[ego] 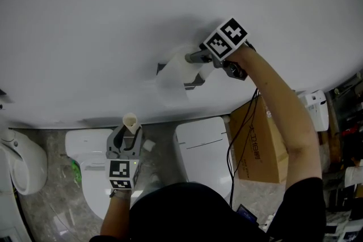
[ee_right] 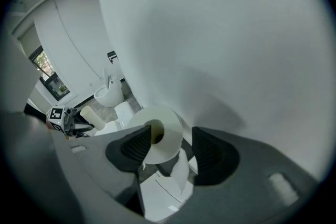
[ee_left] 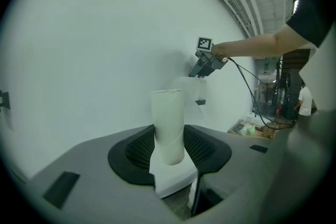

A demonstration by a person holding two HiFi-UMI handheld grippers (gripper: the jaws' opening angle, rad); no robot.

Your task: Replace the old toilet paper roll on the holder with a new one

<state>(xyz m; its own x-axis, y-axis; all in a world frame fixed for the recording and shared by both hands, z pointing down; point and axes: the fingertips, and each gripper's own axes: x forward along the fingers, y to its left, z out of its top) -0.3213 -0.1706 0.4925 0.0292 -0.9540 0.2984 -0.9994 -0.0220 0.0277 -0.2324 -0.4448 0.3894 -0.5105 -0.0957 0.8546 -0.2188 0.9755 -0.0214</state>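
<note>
A full white toilet paper roll (ego: 179, 68) sits on the dark wall holder (ego: 161, 68), with a loose tail hanging below it. My right gripper (ego: 195, 69) reaches in from the right. In the right gripper view its jaws stand open around the roll (ee_right: 167, 136), with a gap at the right pad (ee_right: 210, 152). Lower left in the head view, my left gripper (ego: 129, 132) is shut on the empty cardboard tube (ego: 131, 122). The tube (ee_left: 168, 123) stands upright between the pads in the left gripper view, away from the wall.
The white wall (ego: 113, 20) fills the upper part of the head view. Below it stand two white toilets (ego: 93, 170) (ego: 204, 150) and a cardboard box (ego: 258, 144). Another white fixture (ego: 22, 164) is at the far left. A black cable hangs from the right arm.
</note>
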